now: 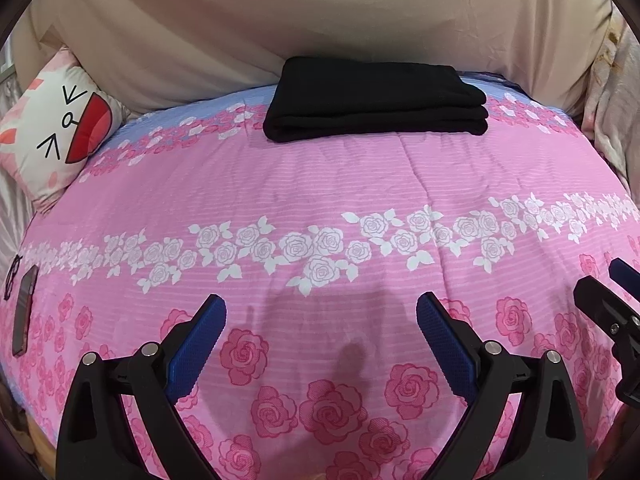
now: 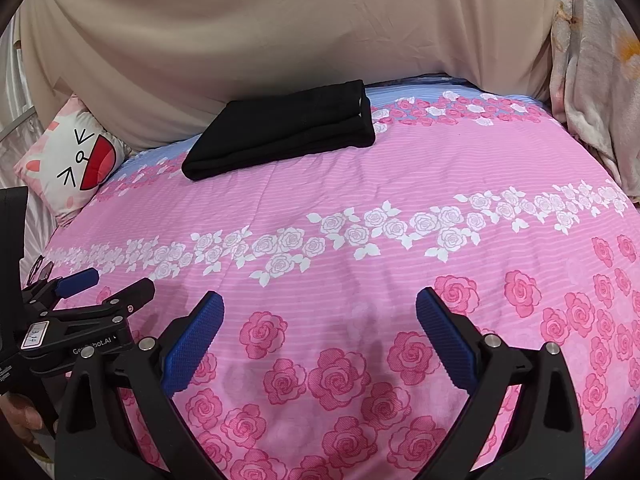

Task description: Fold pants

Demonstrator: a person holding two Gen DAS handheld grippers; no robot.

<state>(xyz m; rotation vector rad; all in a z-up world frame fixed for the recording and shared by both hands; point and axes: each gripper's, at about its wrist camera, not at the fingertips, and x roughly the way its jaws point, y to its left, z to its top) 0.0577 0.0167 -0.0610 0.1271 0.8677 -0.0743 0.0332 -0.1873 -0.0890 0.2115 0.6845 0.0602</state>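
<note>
The pants [image 1: 376,100] were found folded into a black stack at the far side of the bed [image 1: 320,184], against a beige sheet [image 1: 320,12]. The left tool [image 1: 321,312] and right tool [image 2: 320,310] were held spread apart, empty, over the pink rose-printed cover. A cartoon pillow [image 1: 60,124] was noted far left. A dark flat object [image 1: 25,312], cut off at the edge, could not be identified.
</note>
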